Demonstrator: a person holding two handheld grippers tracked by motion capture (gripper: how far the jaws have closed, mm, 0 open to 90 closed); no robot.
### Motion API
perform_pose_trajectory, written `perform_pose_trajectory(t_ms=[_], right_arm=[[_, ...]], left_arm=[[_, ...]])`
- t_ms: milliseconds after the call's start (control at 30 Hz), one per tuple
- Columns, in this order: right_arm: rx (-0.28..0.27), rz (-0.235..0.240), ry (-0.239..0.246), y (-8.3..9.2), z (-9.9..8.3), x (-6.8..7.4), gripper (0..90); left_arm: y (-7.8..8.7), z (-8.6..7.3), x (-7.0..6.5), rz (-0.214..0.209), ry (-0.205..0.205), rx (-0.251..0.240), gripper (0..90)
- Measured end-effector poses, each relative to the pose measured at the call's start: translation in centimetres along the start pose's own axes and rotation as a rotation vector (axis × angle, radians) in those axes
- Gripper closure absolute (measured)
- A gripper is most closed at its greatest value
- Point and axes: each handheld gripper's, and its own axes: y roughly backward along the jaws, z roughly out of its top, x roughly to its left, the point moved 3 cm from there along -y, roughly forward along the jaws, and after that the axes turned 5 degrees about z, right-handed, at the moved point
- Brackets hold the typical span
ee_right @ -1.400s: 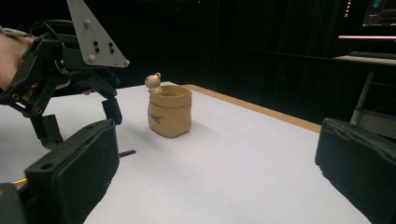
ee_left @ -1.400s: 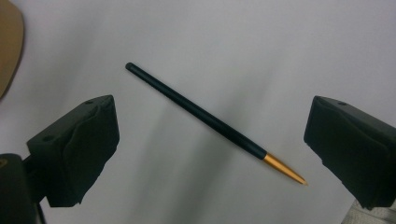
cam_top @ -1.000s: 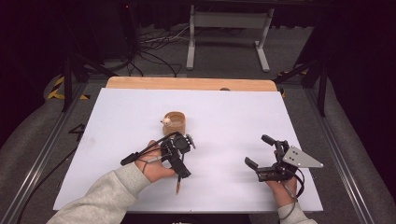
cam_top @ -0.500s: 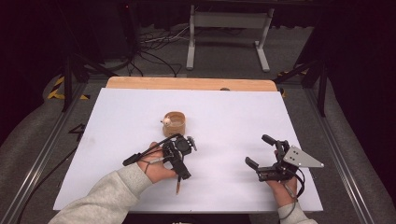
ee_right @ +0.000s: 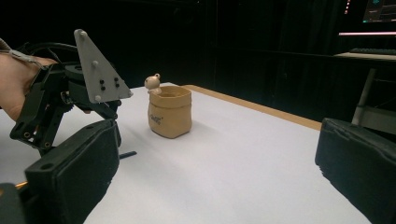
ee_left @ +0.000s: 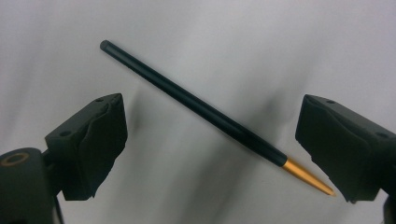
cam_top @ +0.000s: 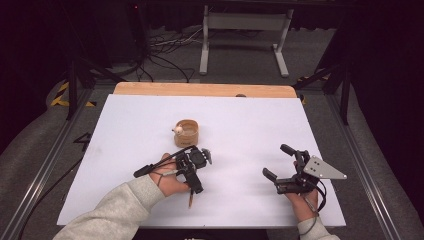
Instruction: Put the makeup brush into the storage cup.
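A dark pen (ee_left: 196, 107) with a gold tip lies flat on the white table (cam_top: 250, 125). My left gripper (ee_left: 212, 100) points down over it with one black jaw on either side. The jaws have just been closing a little, but they stand wide and the pads do not press on the pen. From above, the left gripper (cam_top: 192, 170) covers most of the pen, whose gold end (cam_top: 190, 202) sticks out below the hand. My right gripper (cam_top: 278, 161) rests at the near right, open, with nothing between its jaws.
A small tan sack-shaped pot (cam_top: 187, 132) with a little figure on its rim stands just beyond the left hand, and the pot (ee_right: 170, 113) is also ahead of the right gripper. A wooden strip (cam_top: 205, 90) runs along the table's far edge.
Hardly anything differs. The left hand has shifted very slightly over the pen, and the right hand has kept still.
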Motion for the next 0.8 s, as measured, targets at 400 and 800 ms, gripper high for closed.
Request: perform_pose_trajectory(t_ms=[400,800], right_arm=[[-0.003,-0.001,-0.002,0.01,0.01,-0.01,0.0],[-0.001,0.001,0.005,-0.04,0.03,0.05,0.0]], left_arm=[[-0.10,0.11,-0.33,0.016,-0.018,0.016,23.1],[-0.03,-0.03,-0.43,0.008,-0.020,0.026,35.6]])
